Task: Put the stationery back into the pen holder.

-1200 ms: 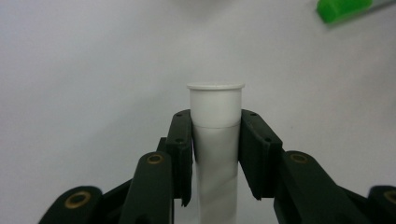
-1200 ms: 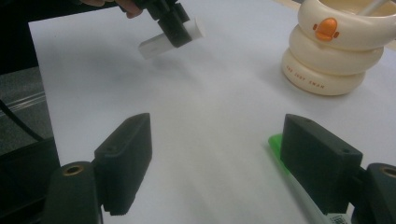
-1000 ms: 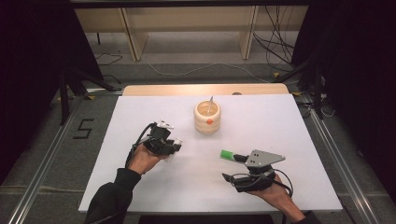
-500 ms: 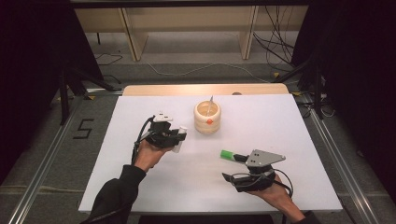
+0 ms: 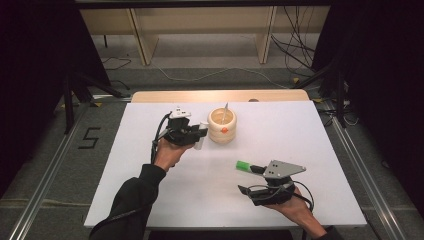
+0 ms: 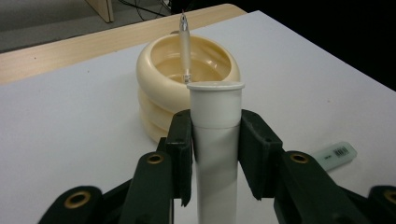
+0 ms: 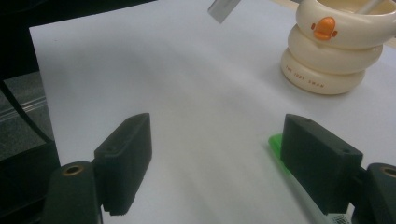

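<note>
The left claw (image 6: pixel 215 154) was clamped on a white tube (image 6: pixel 215 140), its pads pressed against both sides just below the flared rim, with the tube upright. In the high view the left claw (image 5: pixel 199 134) held the tube (image 5: pixel 201 135) just beside a cream ring-shaped holder (image 5: pixel 222 131), from which a thin pen-like stick (image 6: pixel 185 46) rose. The right claw (image 7: pixel 219 163) stood wide apart, low over the white surface (image 5: pixel 280 130), nothing between its jaws. A green-tipped tube (image 7: pixel 276 142) lay by its right jaw, well apart from the holder.
</note>
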`<act>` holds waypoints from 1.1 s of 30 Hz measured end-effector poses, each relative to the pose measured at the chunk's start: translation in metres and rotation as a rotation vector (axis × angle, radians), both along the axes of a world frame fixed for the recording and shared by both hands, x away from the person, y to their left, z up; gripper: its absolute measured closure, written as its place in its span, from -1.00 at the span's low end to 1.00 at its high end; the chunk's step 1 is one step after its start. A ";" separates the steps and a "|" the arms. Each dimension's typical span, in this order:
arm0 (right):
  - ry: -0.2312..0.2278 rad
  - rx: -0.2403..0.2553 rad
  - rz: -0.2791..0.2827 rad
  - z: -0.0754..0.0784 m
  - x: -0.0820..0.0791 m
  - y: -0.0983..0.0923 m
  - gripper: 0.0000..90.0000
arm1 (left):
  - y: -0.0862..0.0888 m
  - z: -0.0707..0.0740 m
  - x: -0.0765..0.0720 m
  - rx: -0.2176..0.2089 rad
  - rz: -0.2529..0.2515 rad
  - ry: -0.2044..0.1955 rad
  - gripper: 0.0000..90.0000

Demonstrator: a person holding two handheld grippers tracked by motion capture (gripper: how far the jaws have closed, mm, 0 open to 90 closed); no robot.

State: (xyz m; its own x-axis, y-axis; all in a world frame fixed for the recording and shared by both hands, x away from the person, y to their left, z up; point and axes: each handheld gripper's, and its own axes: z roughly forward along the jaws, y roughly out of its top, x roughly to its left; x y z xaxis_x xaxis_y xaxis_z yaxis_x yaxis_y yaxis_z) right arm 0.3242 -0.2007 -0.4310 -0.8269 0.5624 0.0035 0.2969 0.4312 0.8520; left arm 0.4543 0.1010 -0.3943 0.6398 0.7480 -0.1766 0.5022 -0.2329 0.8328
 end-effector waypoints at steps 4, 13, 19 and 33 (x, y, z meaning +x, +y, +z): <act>0.001 0.002 -0.002 0.000 0.000 0.000 -0.42 | -0.008 0.007 0.008 -0.015 0.005 -0.021 0.49; 0.000 0.007 -0.004 0.001 0.000 0.000 -0.42 | -0.011 0.020 0.022 -0.050 0.027 -0.045 0.49; 0.000 0.005 -0.003 0.000 0.000 -0.001 -0.43 | -0.017 0.026 0.032 -0.084 0.041 -0.062 0.49; -0.002 0.008 -0.001 0.001 0.000 -0.001 -0.43 | -0.035 0.028 0.051 -0.087 0.053 -0.087 0.49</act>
State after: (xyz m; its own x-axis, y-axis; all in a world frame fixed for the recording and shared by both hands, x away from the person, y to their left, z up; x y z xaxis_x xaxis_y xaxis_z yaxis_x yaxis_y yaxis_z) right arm 0.3241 -0.2016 -0.4303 -0.8262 0.5633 0.0058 0.2953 0.4243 0.8561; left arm 0.5058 0.0657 -0.3660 0.6156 0.7653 -0.1882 0.4371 -0.1329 0.8895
